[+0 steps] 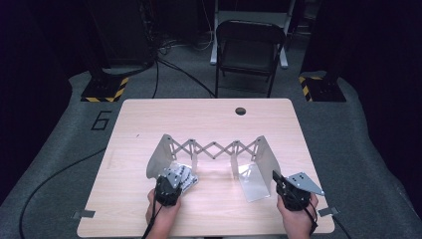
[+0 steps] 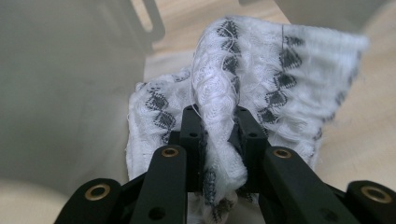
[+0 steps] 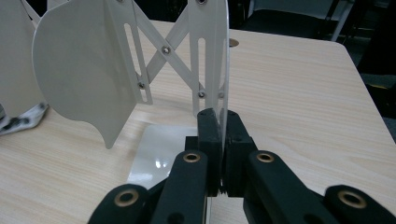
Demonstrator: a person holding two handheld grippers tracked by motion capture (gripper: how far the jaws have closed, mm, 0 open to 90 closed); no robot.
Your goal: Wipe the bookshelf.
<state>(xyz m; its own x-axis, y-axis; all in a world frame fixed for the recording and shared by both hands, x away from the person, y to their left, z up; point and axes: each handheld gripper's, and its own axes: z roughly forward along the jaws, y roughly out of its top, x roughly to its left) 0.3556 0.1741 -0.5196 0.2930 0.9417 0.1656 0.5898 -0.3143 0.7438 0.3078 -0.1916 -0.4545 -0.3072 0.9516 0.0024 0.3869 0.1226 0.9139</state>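
- On the table (image 1: 134,129), left to right: left gripper, cloth, rack, right gripper.
- Left gripper (image 1: 168,190): at the near-left part of the table, held in the person's left hand (image 1: 160,211), cable trailing off the near edge.
- Left gripper view: left gripper (image 2: 218,122) jaws clenched on a bunched fold of the cloth (image 2: 280,84); fold squeezed between both pads, rest of the cloth spread on the table beyond.
- Cloth (image 1: 182,176): white knit with dark diamond pattern, lying just ahead of the left gripper, just beside the rack's left end plate, near its inner face. Touching the plate or not: cannot tell.
- Left gripper view: pale plate (image 2: 65,93) rises at the left, close to the cloth.
- Rack (image 1: 214,148): grey metal, expandable, scissor lattice along the back, upright end plates at either side, mid-table, stretched out wide. Flat shiny base plate lies at its right end.
- Right gripper (image 1: 292,191): at the near-right, held in the right hand (image 1: 297,219), grey three-cornered plate on top.
- Right gripper view: right gripper (image 3: 223,123) jaws clamped on the thin edge of the rack's right end plate (image 3: 212,51); plate stands upright, edge-on between the pads.
- Same view: second rounded plate (image 3: 79,70) further off to the left, lattice bars crossing between; corner of the cloth (image 3: 21,120) at far left edge.
- Beyond the table: folding chair (image 1: 250,50) on the grey floor.
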